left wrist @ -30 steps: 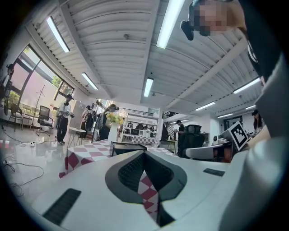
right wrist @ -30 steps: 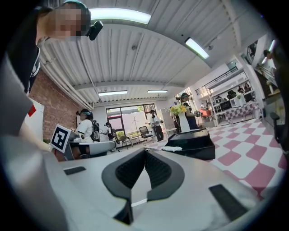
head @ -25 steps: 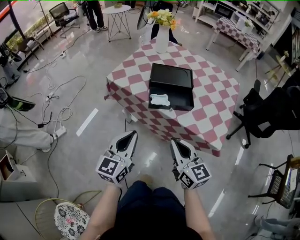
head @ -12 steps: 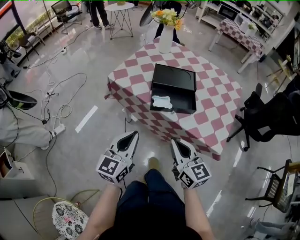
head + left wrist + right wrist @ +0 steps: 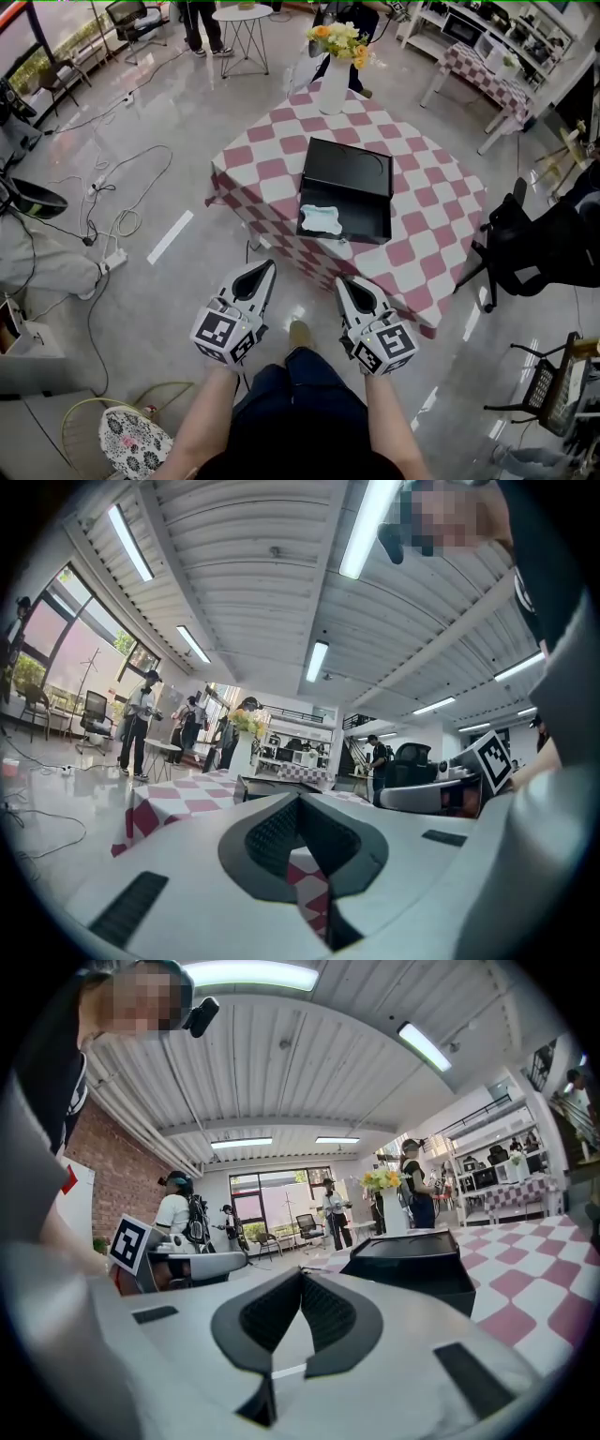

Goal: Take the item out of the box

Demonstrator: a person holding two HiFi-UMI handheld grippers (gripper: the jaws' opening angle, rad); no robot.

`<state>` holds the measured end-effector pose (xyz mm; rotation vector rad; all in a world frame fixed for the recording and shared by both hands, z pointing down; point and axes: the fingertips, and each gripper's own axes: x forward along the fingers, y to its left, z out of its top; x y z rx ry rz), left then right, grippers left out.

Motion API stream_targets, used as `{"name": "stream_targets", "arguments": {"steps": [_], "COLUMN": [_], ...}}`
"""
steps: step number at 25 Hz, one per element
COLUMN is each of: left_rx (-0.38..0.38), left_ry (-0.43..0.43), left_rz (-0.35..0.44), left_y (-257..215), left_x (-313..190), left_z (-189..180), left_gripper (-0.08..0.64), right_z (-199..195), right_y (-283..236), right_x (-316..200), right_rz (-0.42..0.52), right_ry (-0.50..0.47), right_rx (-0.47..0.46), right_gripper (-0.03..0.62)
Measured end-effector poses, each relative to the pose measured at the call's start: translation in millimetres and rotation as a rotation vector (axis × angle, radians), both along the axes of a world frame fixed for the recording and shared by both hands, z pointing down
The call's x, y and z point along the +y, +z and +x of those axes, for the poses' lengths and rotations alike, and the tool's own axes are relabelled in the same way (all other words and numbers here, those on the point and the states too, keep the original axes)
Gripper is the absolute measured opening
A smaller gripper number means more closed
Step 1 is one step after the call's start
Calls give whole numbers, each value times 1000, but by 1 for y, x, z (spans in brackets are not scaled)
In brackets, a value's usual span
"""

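A black box (image 5: 344,190) lies open on the pink-and-white checked table (image 5: 431,202), its lid tilted back. Inside, at its near left corner, is a pale crumpled item (image 5: 320,220). My left gripper (image 5: 266,267) and right gripper (image 5: 342,280) are held side by side over the floor, short of the table's near edge, both pointing at it. Each is shut with nothing in it. In the right gripper view the box (image 5: 412,1265) stands just beyond the shut right gripper (image 5: 301,1272). From the left gripper view, the tablecloth (image 5: 178,794) lies ahead of the shut left gripper (image 5: 300,799).
A white vase of flowers (image 5: 335,80) stands at the table's far corner. A black office chair (image 5: 534,239) sits right of the table. Cables (image 5: 112,211) trail over the floor at left. A round white side table (image 5: 234,19) and people stand farther back.
The table and box have come slightly nearer in the head view as the person stepped forward. Both grippers moved toward the table together, still shut.
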<state>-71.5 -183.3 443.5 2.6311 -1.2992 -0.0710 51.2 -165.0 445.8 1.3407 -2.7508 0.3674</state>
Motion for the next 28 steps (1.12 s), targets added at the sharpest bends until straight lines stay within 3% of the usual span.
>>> {"name": "stream_targets", "arguments": {"steps": [16, 18, 22, 23, 27, 28], "left_rx": [-16, -13, -16, -16, -16, -14], "left_ry": [-11, -20, -29, -32, -41, -44], "left_rz": [-42, -48, -62, -65, -73, -75], "left_y": [24, 26, 31, 33, 39, 40], "left_x": [-62, -69, -80, -83, -93, -95], "left_z": [22, 23, 26, 27, 29, 29], "left_gripper": [14, 14, 14, 14, 14, 14], "right_z": [4, 5, 6, 6, 7, 6], "right_y": [23, 27, 34, 37, 43, 45], "right_x": [-72, -80, -92, -95, -106, -109], "right_rz": [-7, -13, -22, -25, -31, -33], "right_ry": [-123, -140, -166, -173, -207, -218], "right_rx": [134, 157, 208, 221, 283, 300], "right_gripper": [26, 61, 66, 105, 123, 160]}}
